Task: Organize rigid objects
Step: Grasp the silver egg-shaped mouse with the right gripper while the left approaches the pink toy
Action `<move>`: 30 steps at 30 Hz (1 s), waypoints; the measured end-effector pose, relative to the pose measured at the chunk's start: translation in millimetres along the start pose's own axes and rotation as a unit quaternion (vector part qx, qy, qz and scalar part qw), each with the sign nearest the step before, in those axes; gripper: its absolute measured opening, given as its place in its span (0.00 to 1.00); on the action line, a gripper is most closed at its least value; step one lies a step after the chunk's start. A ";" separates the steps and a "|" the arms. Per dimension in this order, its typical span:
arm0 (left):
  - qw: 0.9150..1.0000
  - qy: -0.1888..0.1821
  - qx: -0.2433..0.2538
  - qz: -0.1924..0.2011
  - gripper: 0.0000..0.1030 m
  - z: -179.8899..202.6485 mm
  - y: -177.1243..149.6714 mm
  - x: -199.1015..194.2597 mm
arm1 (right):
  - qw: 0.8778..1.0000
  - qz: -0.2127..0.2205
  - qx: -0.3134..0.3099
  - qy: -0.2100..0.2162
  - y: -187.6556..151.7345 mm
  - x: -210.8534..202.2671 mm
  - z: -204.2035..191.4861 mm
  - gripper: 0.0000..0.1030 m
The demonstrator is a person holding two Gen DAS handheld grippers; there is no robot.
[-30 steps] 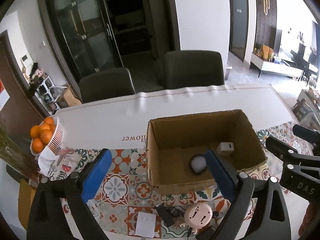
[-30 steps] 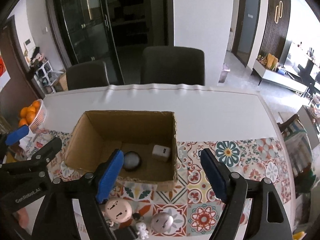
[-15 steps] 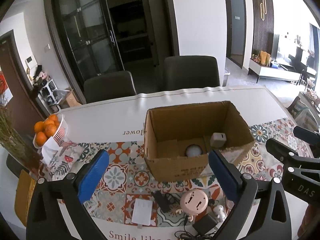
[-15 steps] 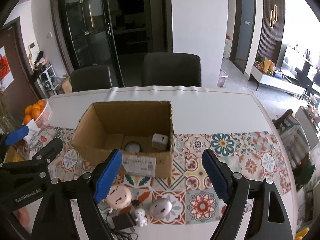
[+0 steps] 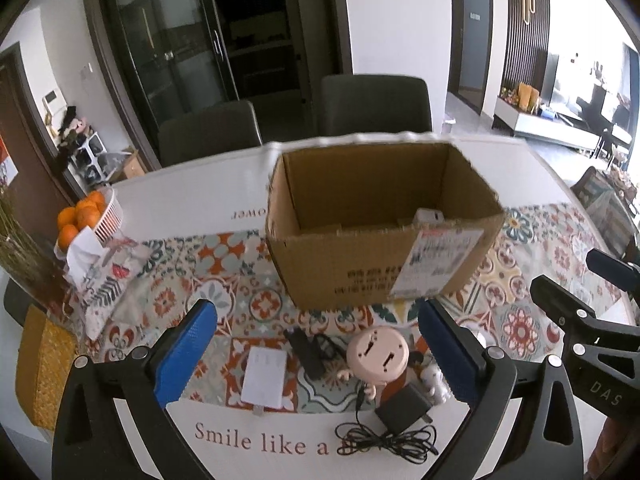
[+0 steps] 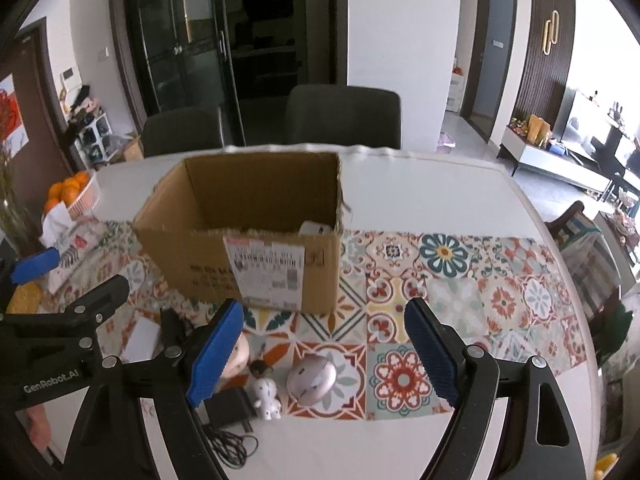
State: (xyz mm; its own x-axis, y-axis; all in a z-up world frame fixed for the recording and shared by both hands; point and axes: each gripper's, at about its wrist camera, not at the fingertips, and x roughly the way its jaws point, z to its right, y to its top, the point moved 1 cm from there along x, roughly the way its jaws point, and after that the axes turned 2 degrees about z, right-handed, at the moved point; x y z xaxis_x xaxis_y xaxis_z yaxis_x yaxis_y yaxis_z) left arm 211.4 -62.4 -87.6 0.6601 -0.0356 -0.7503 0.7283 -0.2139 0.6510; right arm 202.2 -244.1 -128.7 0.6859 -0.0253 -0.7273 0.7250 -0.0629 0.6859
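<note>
Both the left gripper (image 5: pixel 316 354) and right gripper (image 6: pixel 324 354) are spread, holding nothing. The cardboard box (image 5: pixel 380 248) sits ahead of both; a pink mouse (image 6: pixel 312 378) lies between the right fingers.

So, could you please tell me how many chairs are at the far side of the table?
2: one dark chair sits behind the table to the left, and a taller dark chair stands beside it on the right, behind the cardboard box. Others may be out of view.

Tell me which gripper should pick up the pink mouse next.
Right, probably. The pink mouse lies between the open right gripper fingers, just ahead. The left gripper frames the round pink gadget instead; the mouse is not visible there.
</note>
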 end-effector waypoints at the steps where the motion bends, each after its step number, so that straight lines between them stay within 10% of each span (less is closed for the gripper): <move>1: 1.000 0.002 0.000 -0.003 1.00 -0.3 -3.3 1.5 | 1.000 -0.004 -0.001 0.000 -3.6 2.3 -0.7 0.80; 30: 0.992 0.012 0.021 -0.127 0.99 15.2 -68.7 92.3 | 0.989 -0.146 0.011 0.011 -80.0 114.0 6.3 0.80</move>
State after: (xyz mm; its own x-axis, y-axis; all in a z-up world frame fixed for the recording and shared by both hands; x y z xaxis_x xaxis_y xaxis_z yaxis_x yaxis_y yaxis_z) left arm 219.5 -65.9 -203.3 0.4603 0.0482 -0.8865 0.8641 -0.2533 0.4349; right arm 221.9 -248.2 -266.6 0.4486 0.0185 -0.8935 0.8910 -0.0868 0.4456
